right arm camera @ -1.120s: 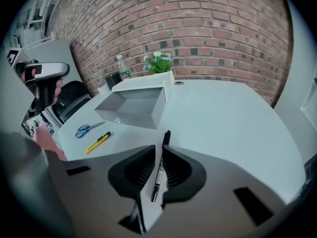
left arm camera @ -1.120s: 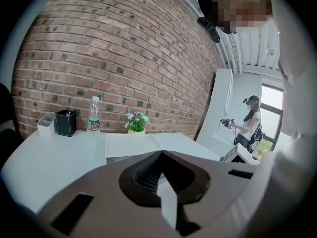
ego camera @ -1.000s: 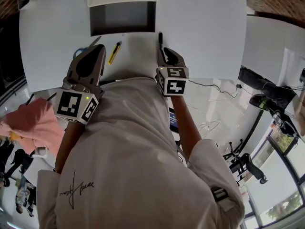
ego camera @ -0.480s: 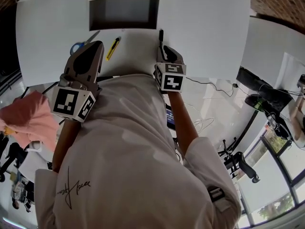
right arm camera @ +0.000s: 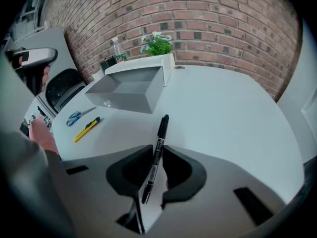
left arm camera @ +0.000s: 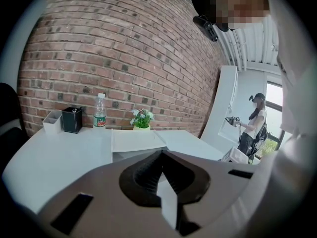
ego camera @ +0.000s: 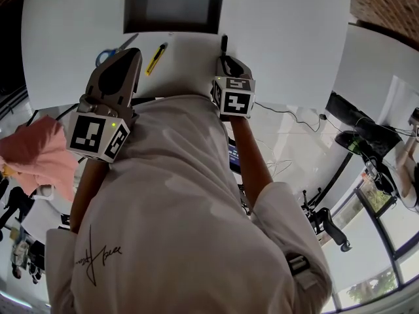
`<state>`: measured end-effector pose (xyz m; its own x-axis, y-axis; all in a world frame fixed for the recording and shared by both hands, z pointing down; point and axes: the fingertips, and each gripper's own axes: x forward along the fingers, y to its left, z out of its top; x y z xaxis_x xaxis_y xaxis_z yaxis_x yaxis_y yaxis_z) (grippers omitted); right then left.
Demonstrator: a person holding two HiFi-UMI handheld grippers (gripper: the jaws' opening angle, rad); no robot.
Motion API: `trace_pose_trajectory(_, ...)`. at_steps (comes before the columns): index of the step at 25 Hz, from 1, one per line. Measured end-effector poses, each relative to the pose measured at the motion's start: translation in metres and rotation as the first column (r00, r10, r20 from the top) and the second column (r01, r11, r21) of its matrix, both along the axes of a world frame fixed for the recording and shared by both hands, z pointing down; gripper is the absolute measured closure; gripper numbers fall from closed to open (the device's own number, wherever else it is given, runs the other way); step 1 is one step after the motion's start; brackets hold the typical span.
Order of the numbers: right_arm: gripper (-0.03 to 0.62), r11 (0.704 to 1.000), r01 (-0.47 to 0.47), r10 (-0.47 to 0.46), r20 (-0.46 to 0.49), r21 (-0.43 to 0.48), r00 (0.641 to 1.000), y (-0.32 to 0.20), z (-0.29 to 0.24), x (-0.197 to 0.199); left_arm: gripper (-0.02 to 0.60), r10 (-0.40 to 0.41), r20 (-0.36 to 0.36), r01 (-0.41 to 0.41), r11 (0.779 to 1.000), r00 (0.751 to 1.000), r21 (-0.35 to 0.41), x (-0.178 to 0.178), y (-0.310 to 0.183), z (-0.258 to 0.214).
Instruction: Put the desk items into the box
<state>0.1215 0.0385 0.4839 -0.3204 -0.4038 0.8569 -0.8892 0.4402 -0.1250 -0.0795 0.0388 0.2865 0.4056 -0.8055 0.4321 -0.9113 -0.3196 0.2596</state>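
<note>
- The right gripper point(right arm camera: 154, 152) had its jaws clamped on a black pen point(right arm camera: 162, 125), which pointed away toward the open grey box point(right arm camera: 124, 102).
- The left gripper point(left arm camera: 161, 155) had its jaws closed on nothing.
- A yellow knife point(ego camera: 155, 58) and scissors point(ego camera: 107, 54) lay on the counter point(ego camera: 288, 38), left of the pen.

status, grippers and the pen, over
Left gripper shut, empty. Right gripper shut on black marker. Box open ahead, nothing in the way. Scissors, yellow knife not yet boxed.

Black pen point(right arm camera: 157, 150); yellow cutter point(right arm camera: 87, 129); blue-handled scissors point(right arm camera: 79, 115); grey box point(right arm camera: 126, 103); white desk point(right arm camera: 223, 113); red-brick wall point(right arm camera: 223, 19)
</note>
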Motion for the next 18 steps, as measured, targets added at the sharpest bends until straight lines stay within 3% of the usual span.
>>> trace_pose_trajectory(18,0.534,0.995,0.088,-0.088,-0.005,-0.036,0.996,-0.004,0.002,0.001,0.575,-0.059,0.002,0.059,0.998,0.998,-0.002,-0.009,0.013,-0.002)
